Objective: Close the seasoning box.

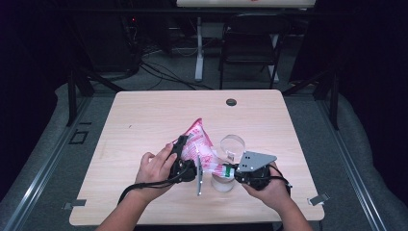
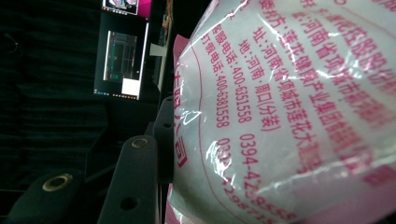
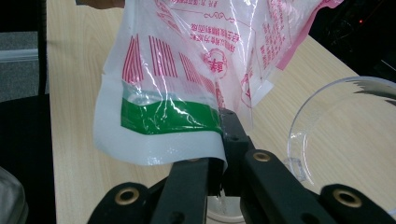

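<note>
A pink-and-white printed plastic bag [image 1: 201, 140] hangs tilted above the wooden table [image 1: 144, 120], held between both grippers. My left gripper [image 1: 185, 147] is shut on the bag's bulging body; in the left gripper view the bag [image 2: 289, 107] presses against one black finger [image 2: 135, 182], and the other finger is hidden behind it. My right gripper [image 1: 231, 171] is shut on the bag's sealed corner [image 3: 163, 144], just under a green band [image 3: 168, 114]. A clear round container [image 1: 233, 143] [image 3: 303, 135] stands just behind the bag. A second clear cup [image 1: 222, 183] sits under the right gripper.
A dark cable hole [image 1: 231, 102] lies near the table's far edge. Beyond the table stand a black folding chair [image 1: 250, 43] and a white desk leg [image 1: 198, 48], with cables on the floor. The table's left half is bare wood.
</note>
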`<control>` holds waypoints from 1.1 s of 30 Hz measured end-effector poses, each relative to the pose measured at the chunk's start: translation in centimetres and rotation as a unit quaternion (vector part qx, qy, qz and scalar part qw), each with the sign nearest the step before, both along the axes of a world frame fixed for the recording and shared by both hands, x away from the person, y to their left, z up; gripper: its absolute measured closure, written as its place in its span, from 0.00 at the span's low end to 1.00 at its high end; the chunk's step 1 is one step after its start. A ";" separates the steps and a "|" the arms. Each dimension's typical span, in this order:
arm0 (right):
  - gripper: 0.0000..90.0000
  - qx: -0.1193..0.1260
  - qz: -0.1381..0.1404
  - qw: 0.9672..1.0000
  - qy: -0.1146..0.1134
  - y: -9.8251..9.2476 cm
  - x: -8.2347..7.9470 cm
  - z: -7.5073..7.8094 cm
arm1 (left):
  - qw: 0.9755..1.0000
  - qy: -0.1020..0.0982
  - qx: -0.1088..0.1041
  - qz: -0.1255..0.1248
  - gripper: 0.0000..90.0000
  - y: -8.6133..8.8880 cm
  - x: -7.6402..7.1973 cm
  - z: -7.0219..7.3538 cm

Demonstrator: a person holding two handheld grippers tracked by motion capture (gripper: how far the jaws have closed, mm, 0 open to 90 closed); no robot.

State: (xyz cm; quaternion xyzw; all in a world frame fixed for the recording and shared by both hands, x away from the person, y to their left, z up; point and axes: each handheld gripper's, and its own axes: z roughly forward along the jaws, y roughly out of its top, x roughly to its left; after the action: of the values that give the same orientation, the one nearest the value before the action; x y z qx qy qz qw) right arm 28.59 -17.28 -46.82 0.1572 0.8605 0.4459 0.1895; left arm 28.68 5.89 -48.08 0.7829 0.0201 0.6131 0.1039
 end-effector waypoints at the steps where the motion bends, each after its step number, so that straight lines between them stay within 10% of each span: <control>1: 1.00 -0.001 0.000 1.000 0.000 0.0 0.0 0.0 | 1.000 0.000 0.000 0.000 0.68 0.0 0.0 0.0; 33: 1.00 -0.002 -0.002 1.000 -0.003 -0.2 0.0 0.1 | 1.000 -0.008 -0.001 -0.005 0.69 -0.2 0.0 0.2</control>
State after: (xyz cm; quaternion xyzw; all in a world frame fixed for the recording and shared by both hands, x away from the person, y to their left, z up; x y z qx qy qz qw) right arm 28.60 -17.48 -46.67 0.1576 0.8603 0.4446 0.1936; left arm 28.66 5.71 -47.92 0.7777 0.0160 0.6192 0.1073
